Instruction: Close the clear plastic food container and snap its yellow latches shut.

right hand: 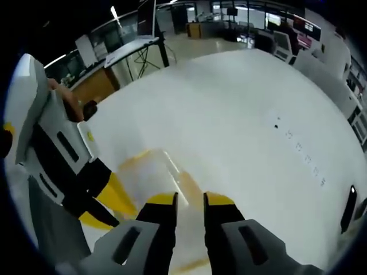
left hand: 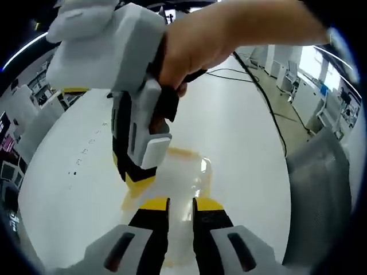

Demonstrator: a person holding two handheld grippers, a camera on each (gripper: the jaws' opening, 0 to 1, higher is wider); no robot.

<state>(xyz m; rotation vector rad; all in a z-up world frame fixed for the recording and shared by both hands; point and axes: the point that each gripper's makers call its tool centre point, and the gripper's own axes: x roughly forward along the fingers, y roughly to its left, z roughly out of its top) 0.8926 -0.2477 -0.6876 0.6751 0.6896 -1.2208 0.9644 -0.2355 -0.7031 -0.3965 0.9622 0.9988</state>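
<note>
The clear plastic food container [left hand: 192, 177] lies on the white table [left hand: 241, 132], its yellow latches showing as yellow strips along its edges. My left gripper [left hand: 181, 206] hovers just over its near side, jaws almost together with a thin gap and nothing between them. A hand holds the right gripper [left hand: 137, 179] pointing down at the container's left end, yellow tips at the edge. In the right gripper view the container [right hand: 150, 169] lies just ahead of my right gripper [right hand: 190, 200], whose jaws stand close together. The left gripper [right hand: 109, 201] reaches in from the left beside the container.
A grey chair back [left hand: 321, 183] stands at the table's right edge. Black cables [left hand: 269, 97] trail over the floor beyond. Small black marks [right hand: 298, 146] dot the table top. Desks and monitors [right hand: 143, 23] line the room behind.
</note>
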